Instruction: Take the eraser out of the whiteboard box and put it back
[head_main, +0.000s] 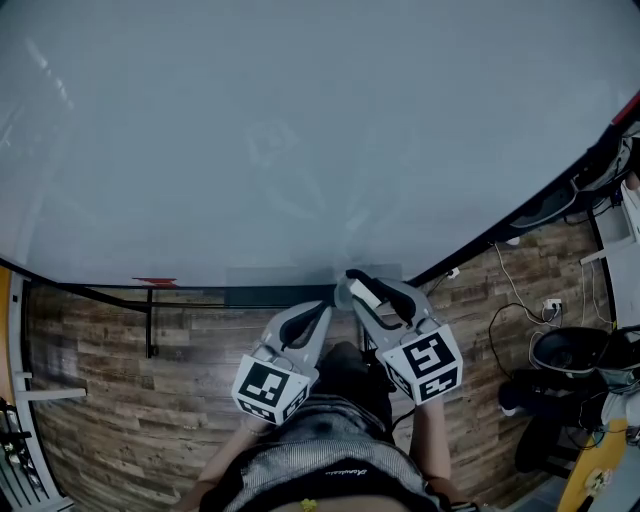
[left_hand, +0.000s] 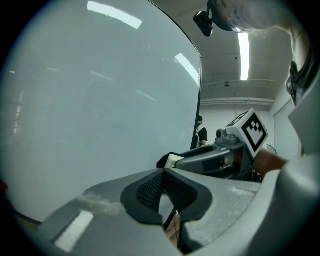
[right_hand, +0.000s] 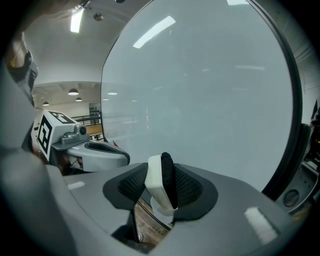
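The right gripper (right_hand: 160, 189) is clenched on the eraser (right_hand: 160, 182): both jaws press against its broad faces, with the white body against the pad on the left of the right gripper view and the black felt against the pad on the right. The eraser stands edge-on between the jaws, its upper end protruding past the jaw tips and its lower end reaching down into the gap behind the pads. In the head view the eraser (head_main: 362, 292) sits at the tip of the right gripper (head_main: 366, 291), just ahead of the jaws of the left gripper (head_main: 322, 310) and to their right, close to the lower edge of the whiteboard (head_main: 300, 130). A pale rectangular box (head_main: 270, 277) lies along that edge, just beyond both sets of jaws; the eraser is outside it, at its right end. The left gripper (left_hand: 164, 176) is clenched with nothing between its jaws: the pad tips touch, and only a narrow gap remains behind them. The two grippers are side by side, near but apart, above a wooden floor (head_main: 120, 400)
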